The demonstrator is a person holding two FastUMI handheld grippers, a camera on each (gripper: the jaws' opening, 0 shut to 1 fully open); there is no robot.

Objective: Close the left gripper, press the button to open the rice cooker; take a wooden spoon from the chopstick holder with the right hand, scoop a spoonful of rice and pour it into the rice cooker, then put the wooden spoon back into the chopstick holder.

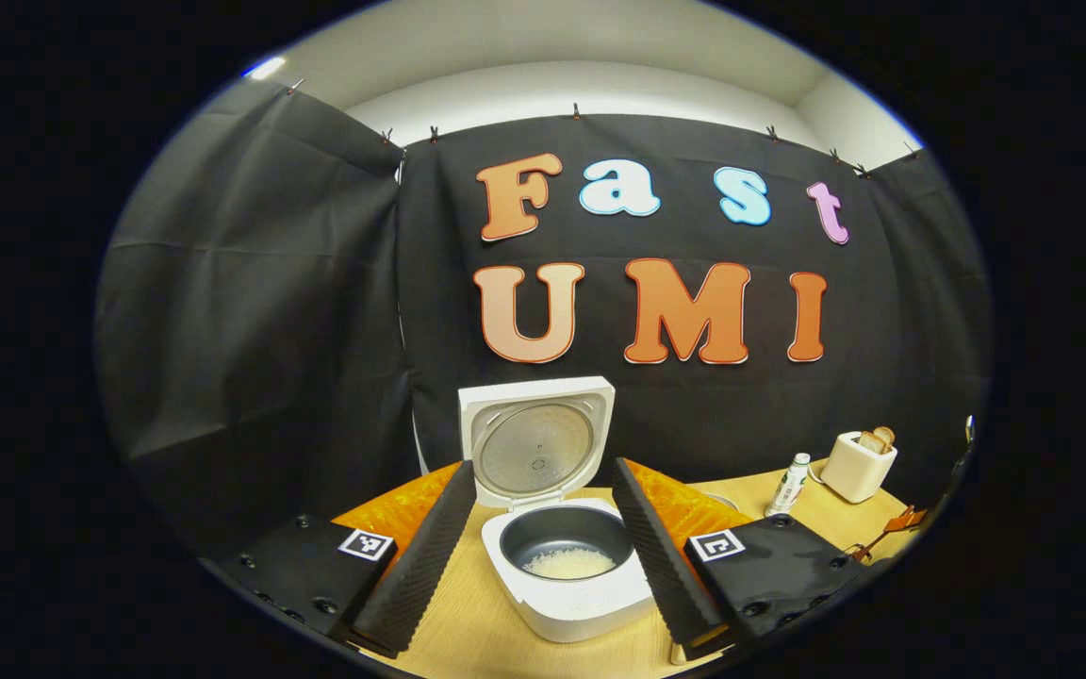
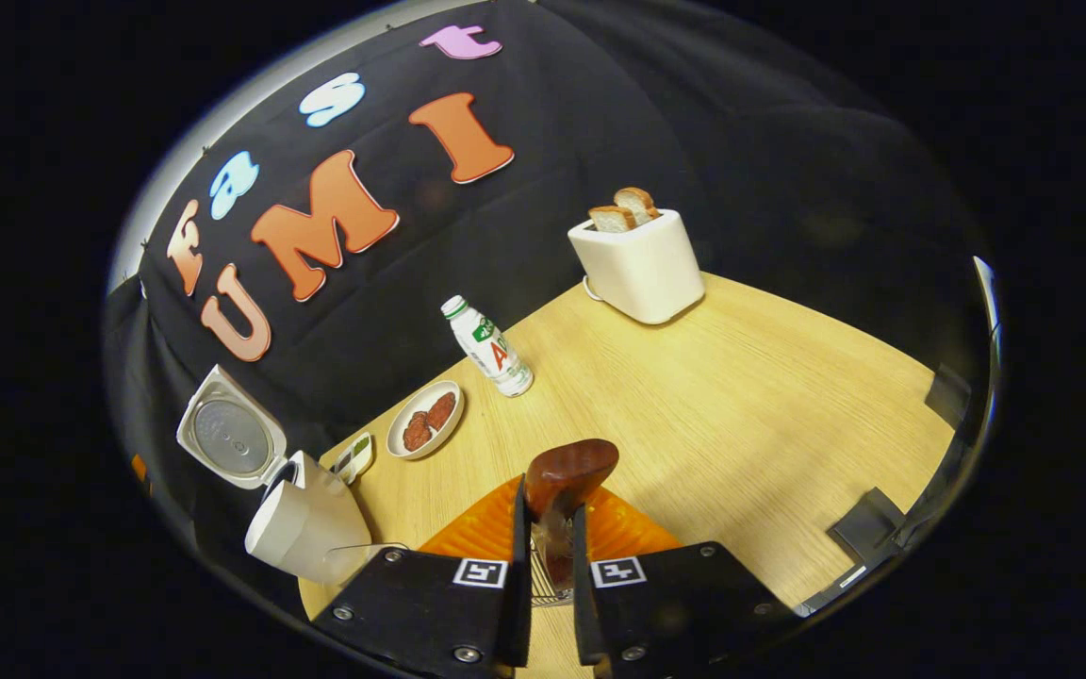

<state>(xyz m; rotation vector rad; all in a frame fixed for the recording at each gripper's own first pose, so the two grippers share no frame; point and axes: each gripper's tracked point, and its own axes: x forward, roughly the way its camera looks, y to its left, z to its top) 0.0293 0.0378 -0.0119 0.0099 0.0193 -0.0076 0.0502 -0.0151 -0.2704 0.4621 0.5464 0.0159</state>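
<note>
Cookers: one, white (image 1: 569, 577), boxy with rounded corners, lid (image 1: 535, 441) standing open; dark round pot inside with a small heap of white rice (image 1: 568, 563) at the bottom.
Spoons: one, wooden (image 2: 569, 469), glossy brown oval bowl pointing up, over a wire holder (image 2: 543, 583) glimpsed between the fingers.
Left gripper (image 1: 543, 552): fingers spread wide, ribbed pads either side of the cooker, touching nothing.
Right gripper (image 2: 550, 566): fingers close together, clamped on the spoon's handle.
Toasters: one, white (image 2: 639, 264), two bread slices up.
Bottles: one, plastic (image 2: 488, 347).
Plates: one, oval (image 2: 424, 420), two brown pieces.
Table (image 2: 741, 405): pale wood grain; crinkled orange mat (image 2: 623, 528).
</note>
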